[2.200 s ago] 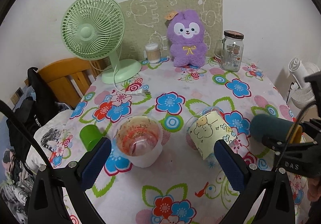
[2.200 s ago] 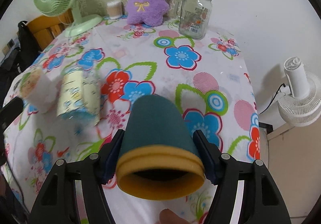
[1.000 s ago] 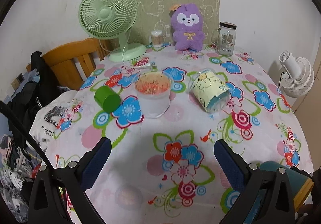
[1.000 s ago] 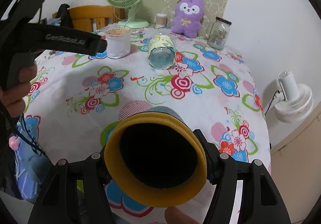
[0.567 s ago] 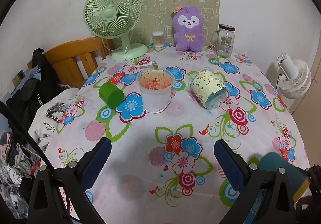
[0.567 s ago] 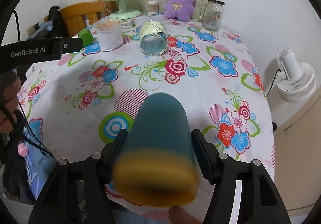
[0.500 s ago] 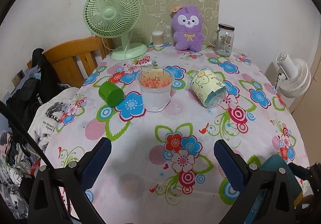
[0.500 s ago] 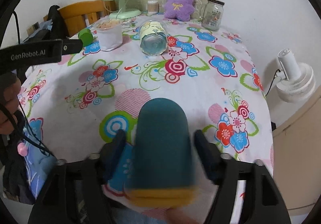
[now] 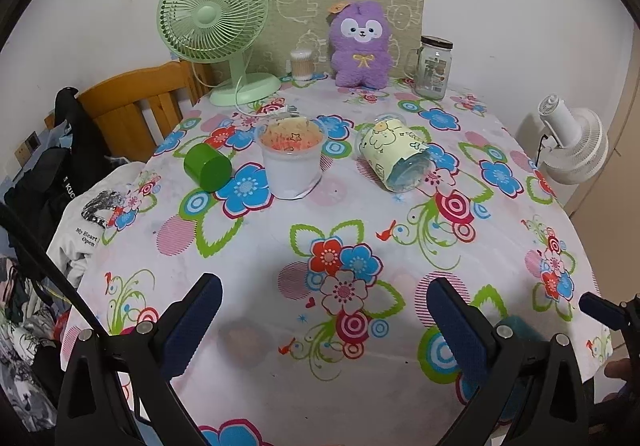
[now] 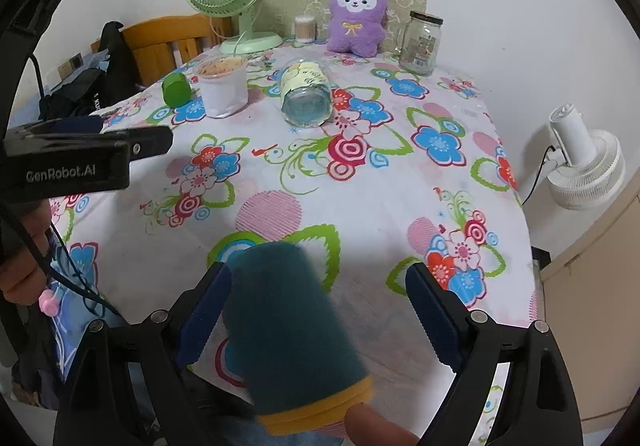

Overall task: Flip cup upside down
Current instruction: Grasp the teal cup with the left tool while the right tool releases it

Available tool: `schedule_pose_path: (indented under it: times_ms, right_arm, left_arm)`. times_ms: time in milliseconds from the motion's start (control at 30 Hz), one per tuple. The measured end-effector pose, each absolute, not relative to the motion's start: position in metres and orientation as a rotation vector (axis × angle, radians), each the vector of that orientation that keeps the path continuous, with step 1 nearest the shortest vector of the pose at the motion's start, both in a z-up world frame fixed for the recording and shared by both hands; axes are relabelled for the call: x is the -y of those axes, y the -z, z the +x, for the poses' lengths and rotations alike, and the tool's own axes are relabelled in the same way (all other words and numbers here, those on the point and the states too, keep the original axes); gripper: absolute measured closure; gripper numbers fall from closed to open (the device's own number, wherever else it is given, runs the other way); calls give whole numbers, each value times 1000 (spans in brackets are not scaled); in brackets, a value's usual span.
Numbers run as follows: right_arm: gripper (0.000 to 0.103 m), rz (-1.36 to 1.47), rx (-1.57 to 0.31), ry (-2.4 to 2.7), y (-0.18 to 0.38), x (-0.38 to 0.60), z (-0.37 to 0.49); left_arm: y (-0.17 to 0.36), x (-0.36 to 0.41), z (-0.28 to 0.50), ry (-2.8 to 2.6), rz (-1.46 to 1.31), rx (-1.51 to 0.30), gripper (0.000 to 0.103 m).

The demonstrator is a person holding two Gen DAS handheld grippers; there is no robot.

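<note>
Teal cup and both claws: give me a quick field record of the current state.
teal cup: mouth-down, yellow rim at the bottom, near table edge, blurred
right claw: open, cup between the fingers, nearer its left finger
left claw: open, holding nothing
table: floral cloth
other cups: green cup and yellow cartoon cup on their sides

Right gripper (image 10: 318,288) now spread, teal cup (image 10: 294,330) released, yellow rim down.
</note>
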State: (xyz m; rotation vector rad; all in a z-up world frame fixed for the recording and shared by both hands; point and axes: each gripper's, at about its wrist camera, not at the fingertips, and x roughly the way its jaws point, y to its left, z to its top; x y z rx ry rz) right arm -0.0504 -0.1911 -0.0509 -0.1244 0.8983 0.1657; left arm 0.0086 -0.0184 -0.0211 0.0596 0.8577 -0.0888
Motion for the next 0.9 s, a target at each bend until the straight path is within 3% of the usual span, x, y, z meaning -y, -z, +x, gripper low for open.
schedule_pose_path:
  times_ms: [900]
  right_arm:
    - [13,-117,-827,-43,4,284,-98]
  left_arm:
    - [30,81,-32,256,-61,-1026,0]
